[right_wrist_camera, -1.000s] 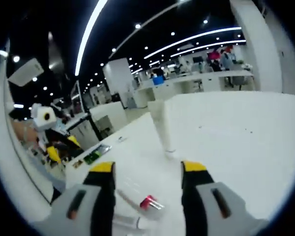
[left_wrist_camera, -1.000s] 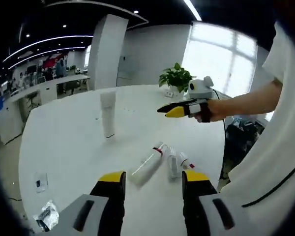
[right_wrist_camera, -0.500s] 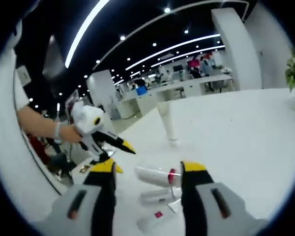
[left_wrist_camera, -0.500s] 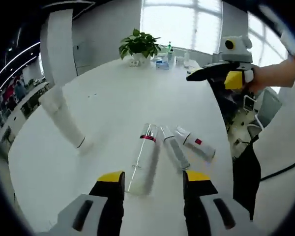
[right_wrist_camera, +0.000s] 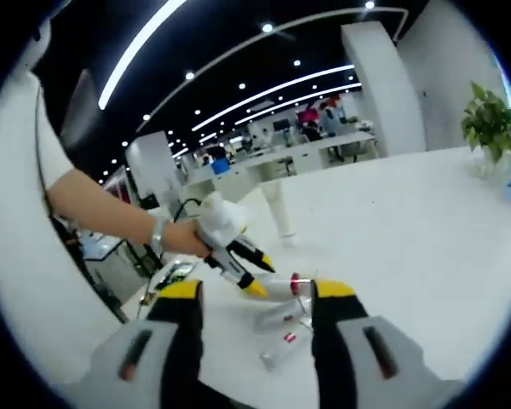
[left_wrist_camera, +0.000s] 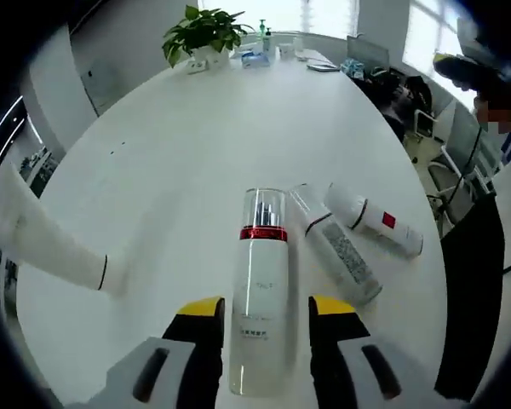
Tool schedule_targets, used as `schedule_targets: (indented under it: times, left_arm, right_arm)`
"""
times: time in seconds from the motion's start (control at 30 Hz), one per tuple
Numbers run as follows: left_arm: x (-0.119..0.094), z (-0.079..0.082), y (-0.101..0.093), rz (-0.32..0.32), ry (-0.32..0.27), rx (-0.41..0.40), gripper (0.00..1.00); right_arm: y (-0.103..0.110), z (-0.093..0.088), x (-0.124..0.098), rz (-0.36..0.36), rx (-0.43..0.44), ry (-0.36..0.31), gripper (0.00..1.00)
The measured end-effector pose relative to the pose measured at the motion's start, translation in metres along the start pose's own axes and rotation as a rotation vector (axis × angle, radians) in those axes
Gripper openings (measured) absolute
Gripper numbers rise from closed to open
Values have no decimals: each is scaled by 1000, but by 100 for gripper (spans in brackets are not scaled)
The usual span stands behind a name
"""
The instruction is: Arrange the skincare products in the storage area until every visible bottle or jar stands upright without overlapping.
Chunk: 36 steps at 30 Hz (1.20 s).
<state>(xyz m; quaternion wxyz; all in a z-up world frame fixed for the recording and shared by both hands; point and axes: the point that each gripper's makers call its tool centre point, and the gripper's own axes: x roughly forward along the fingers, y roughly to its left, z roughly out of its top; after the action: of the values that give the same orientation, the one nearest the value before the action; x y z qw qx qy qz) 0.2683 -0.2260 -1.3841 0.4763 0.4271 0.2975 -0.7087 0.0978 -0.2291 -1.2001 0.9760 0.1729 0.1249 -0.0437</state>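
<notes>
The white worktop spreads wide under me, with a potted plant at its far end. A tall white tube stands upright on its dark-ringed end, well apart from the rest. Three products lie flat side by side: the large bottle with the red band, a slimmer printed bottle just beside it, and a small white bottle with a red label beyond that. My left gripper has its jaws wide, either side of the large bottle's base, not clamping. My right gripper hangs above the worktop, jaws wide, holding nothing.
</notes>
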Motion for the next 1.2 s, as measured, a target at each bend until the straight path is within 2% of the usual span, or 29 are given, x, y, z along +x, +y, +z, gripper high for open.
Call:
schedule_targets:
  times: [0.2,0.37,0.4,0.5,0.6,0.73,0.8,0.87,0.97,1.03,1.1,1.13,1.2]
  left_arm:
    - [10,-4,-2,4,56,76,35]
    - [12,-5,0,11,70,80,31]
    - [13,-9,3,35,97,124,31]
    - [12,-8,1,19,89,90,31]
    - [13,-8,3,22,97,12,30]
    - [13,-9,2,35,96,24,28]
    - [12,-8,2,45,83,3,27]
    - [11,-9,-1,22,70,-67,27]
    - [10,-14,2,26,54,-101,26]
    - [6,-15,-3,-12,14,-208,26]
    - [1,-16,-1,-9,-10,-242,26]
    - [-3,-15,-4,-25,-28,-284,26]
    - [-10,-9,-3,-32,-96,-344,26]
  right_arm:
    - [1,-1,-13,-31,-5,-8,48]
    - [-3,-1,-14,-57,0,-9,48]
    - [-3,0,-13,-58,-4,-9,48]
    - [-2,0,-12,-55,-5,-6,48]
    - [3,3,-9,-38,2,-14,48]
    - [5,2,-7,-32,0,-12,48]
    - [4,4,-7,-34,11,-20,47]
    - [5,10,-8,-31,29,-51,47]
    - [5,11,-8,-31,37,-57,47]
    - [5,10,-7,-29,33,-54,47]
    - [4,7,-5,-26,35,-47,47]
    - [4,7,-4,-25,40,-44,47]
    - [3,5,0,-16,57,-42,47]
